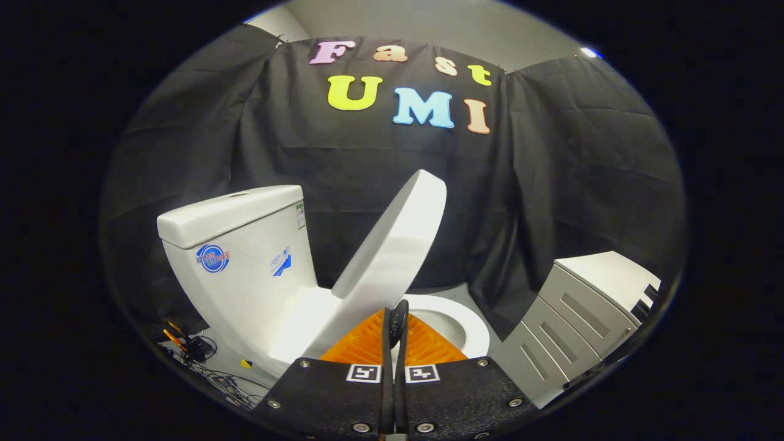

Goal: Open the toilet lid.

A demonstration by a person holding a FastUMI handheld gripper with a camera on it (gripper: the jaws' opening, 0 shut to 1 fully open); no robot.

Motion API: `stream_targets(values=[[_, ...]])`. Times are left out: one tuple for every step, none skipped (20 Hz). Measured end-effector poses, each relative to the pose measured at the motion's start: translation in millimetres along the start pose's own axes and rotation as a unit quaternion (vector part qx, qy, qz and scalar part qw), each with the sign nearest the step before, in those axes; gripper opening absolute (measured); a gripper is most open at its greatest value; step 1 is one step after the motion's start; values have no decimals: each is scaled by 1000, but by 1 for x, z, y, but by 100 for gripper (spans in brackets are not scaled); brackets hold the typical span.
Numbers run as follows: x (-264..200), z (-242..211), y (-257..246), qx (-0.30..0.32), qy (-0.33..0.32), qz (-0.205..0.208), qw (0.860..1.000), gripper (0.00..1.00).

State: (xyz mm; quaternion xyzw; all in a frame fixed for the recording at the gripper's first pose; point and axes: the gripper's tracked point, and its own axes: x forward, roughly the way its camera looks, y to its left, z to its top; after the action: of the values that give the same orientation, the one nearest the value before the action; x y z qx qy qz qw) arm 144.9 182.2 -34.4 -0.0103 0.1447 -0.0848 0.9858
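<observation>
**Lid raised partway, gripper closed at its lower edge**

Gripper view: the lid [395, 236] stands tilted up off the bowl [456, 321], leaning back toward the tank [245, 257] but not yet against it. Its free end points up; its hinge end sits low beside the tank's base. The gripper [397, 318] has its fingers drawn together with almost no gap, their tips just at the lid's lower edge, over the bowl's rim. Whether they pinch the lid or only press against it cannot be told from here. A grey cabinet [582, 306] stands to the right, and loose cables [196, 352] lie on the floor by the tank.

The lid looks like rigid, smooth moulded plastic, light to moderate in weight and swinging on its hinge. It is likely slippery, so a push from under the rim near the free end should serve better than a pinch. Past upright it may fall back and knock the tank, so ease it
</observation>
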Motion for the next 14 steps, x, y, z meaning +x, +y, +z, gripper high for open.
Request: stream_targets(values=[[-1, 2, 4, -12, -3, 0, 1000, 0], [-2, 4, 8, -27, -9, 1, 1000, 0], [-3, 8, 13, -37, -15, 2, 999, 0], [-5, 10, 18, -47, -20, 4, 999, 0], [-5, 13, 22, -55, -21, 5, 998, 0], [-6, 15, 26, -58, -24, 7, 998, 0], [-6, 18, 29, -58, -24, 9, 998, 0], [-8, 19, 33, -59, -26, 11, 998, 0], [-7, 21, 36, -59, -27, 12, 998, 0], [-8, 23, 41, -61, -29, 15, 998, 0], [-8, 26, 45, -64, -33, 18, 997, 0], [-9, 28, 50, -67, -35, 20, 997, 0], [-10, 29, 54, -72, -39, 21, 996, 0], [-10, 30, 58, -78, -40, 21, 996, 0]])
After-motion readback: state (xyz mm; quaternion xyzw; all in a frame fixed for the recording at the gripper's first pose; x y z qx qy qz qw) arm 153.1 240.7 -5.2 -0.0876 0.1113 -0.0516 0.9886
